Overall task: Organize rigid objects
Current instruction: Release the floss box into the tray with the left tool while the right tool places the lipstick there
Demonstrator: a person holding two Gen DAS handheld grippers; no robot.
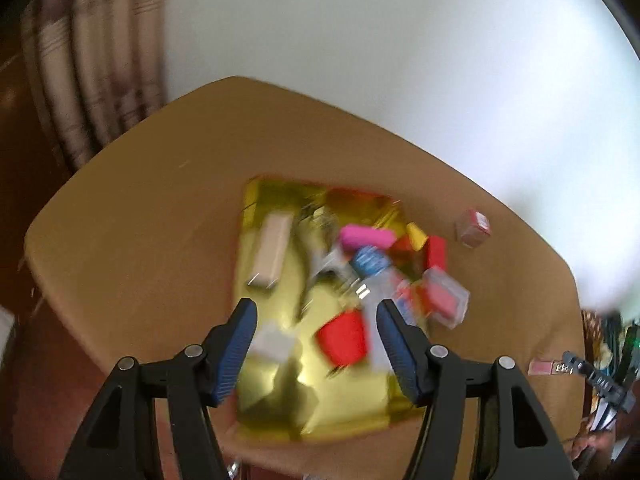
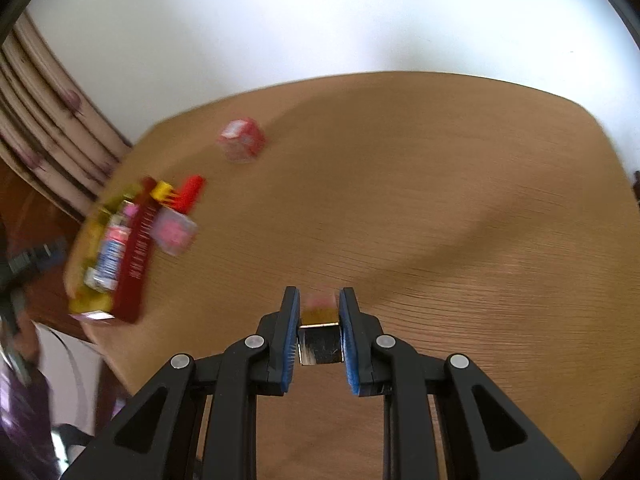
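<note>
Wooden table [image 2: 400, 168] carrying a gold tray [image 1: 352, 396] crammed with blurry little blocks

Left gripper [image 1: 316, 316] is hanging wide open over the tray's near end, gripping nothing. Right gripper [image 2: 319, 304] is clamping a small shiny box [image 2: 320, 342] just above the table, well apart from the tray; a pink cube [image 2: 241, 141] is sitting alone farther back.

Wooden table [image 2: 440, 184] before a white wall [image 2: 320, 20]; striped curtain [image 1: 92, 72] at left.

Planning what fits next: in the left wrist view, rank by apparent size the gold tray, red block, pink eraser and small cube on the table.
1. gold tray
2. red block, nearer the camera
3. pink eraser
4. small cube, farther off
</note>
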